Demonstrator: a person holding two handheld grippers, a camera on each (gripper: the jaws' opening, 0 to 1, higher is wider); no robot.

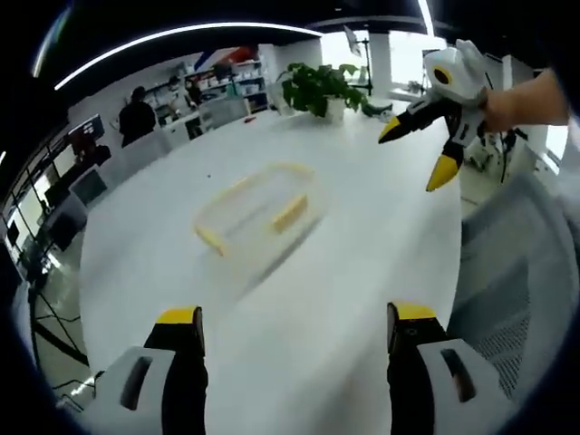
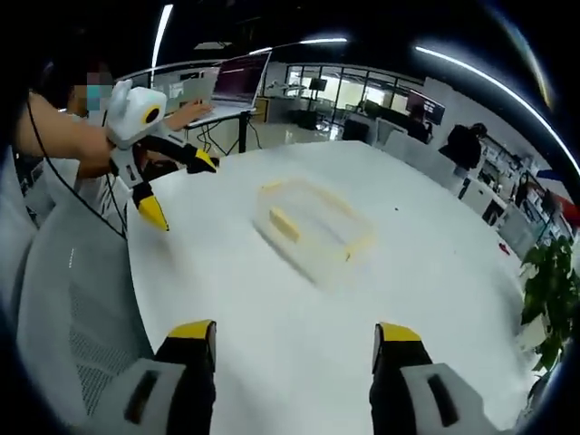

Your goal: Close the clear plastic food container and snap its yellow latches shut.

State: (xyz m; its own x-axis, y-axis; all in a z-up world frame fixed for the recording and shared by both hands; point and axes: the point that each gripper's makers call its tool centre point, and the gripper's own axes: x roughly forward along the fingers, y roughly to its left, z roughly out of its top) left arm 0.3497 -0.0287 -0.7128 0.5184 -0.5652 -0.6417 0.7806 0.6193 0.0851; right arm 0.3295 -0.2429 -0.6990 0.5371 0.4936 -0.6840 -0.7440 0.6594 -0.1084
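- Clear container (image 1: 258,213) sits alone on the white table (image 1: 362,272), well ahead of my left gripper (image 1: 294,331); long axis runs diagonally in the left gripper view, near-left to far-right.
- In the right gripper view the same container (image 2: 313,227) runs the other diagonal, far-left to near-right, ahead of the right gripper (image 2: 294,340).
- Yellow latches (image 1: 290,213) visible on the sides; picture is blurred, so I can't tell if the lid is seated or any latch is snapped.
- Left gripper: jaws spread wide, nothing between them, above the table, pointing at the container.
- Right gripper: same, jaws apart and empty, well short of the container.
- Each view catches the other gripper held in the air off to the side of the container, jaws splayed, a bare hand (image 1: 521,100) gripping it.
- Left gripper view adds a potted plant (image 1: 317,86) at the far table edge; right gripper view adds a laptop (image 2: 237,80) on a stand behind the table and a mesh chair (image 2: 68,299) at near left.
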